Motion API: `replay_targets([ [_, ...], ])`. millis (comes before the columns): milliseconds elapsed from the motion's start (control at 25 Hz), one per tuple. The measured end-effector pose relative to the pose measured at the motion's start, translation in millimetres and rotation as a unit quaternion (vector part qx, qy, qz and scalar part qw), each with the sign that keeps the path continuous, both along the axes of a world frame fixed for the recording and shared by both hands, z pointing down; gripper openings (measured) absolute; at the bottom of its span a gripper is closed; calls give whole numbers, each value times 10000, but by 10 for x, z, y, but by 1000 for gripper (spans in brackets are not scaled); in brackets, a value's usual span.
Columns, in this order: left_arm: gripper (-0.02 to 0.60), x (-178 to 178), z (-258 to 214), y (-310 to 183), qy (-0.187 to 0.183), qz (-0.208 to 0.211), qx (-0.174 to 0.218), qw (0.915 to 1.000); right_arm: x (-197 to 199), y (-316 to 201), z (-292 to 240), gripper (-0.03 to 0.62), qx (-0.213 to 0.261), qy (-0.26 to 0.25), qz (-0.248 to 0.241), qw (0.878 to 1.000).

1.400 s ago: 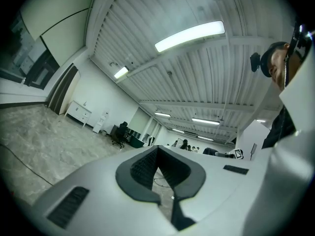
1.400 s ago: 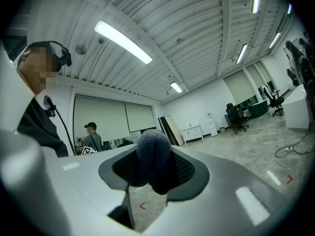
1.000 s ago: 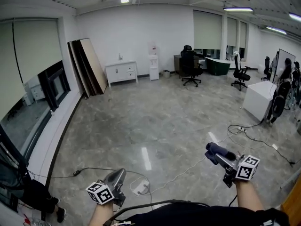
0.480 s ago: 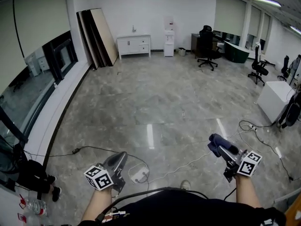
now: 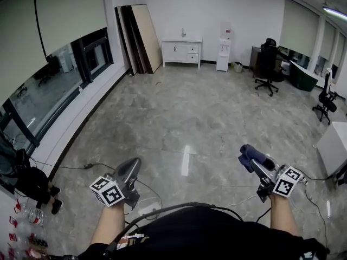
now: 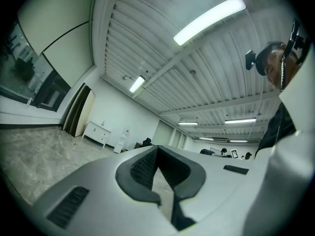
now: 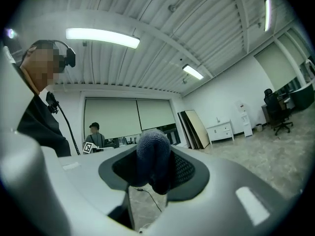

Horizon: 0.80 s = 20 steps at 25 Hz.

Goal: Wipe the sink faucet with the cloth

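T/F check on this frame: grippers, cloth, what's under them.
1. The right gripper is shut on a dark cloth. True.
2. The left gripper grips a sponge. False: its jaws are together on nothing.
3. The cloth is pressed on a faucet. False: it is held in the air above the floor.
4. Both grippers are over a grey stone-look floor. True.

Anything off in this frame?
Nothing spilled or broken. Only oddity: loose cables trail across the floor just ahead, a possible trip risk. The right gripper holds the cloth in mid-air.
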<state>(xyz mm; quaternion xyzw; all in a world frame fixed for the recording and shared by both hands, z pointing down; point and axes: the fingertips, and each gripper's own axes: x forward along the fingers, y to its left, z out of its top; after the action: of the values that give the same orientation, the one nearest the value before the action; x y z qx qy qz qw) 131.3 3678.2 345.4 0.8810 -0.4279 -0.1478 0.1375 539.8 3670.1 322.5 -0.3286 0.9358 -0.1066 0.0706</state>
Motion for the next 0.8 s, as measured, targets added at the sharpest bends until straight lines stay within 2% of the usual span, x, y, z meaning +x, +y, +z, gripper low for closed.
replay_targets([
  [120,-8,412,8,-270,54,75,-66,9999,314,-465,-19,143,-63,-63,-75,9999],
  [240,-8,585,119,-522,-218,94,-314,9992,388,-880,29,143,-138,-159,-183,9996],
  [320,-8,560,159,-756,-224,3,-430,9988,348,-1182,97,143,-194,-155,-259,9994],
  [440,-8,481,195,-1203,16,12,-441,9990,231,-1666,170,143,-293,-173,-268,9991],
  [640,-8,233,305,-2293,-22,378,-257,9990,-145,-2530,232,143,-202,-10,-117,9997],
  [800,-8,115,257,-3368,46,751,-271,9968,-194,-3344,57,143,-175,5,314,9994],
])
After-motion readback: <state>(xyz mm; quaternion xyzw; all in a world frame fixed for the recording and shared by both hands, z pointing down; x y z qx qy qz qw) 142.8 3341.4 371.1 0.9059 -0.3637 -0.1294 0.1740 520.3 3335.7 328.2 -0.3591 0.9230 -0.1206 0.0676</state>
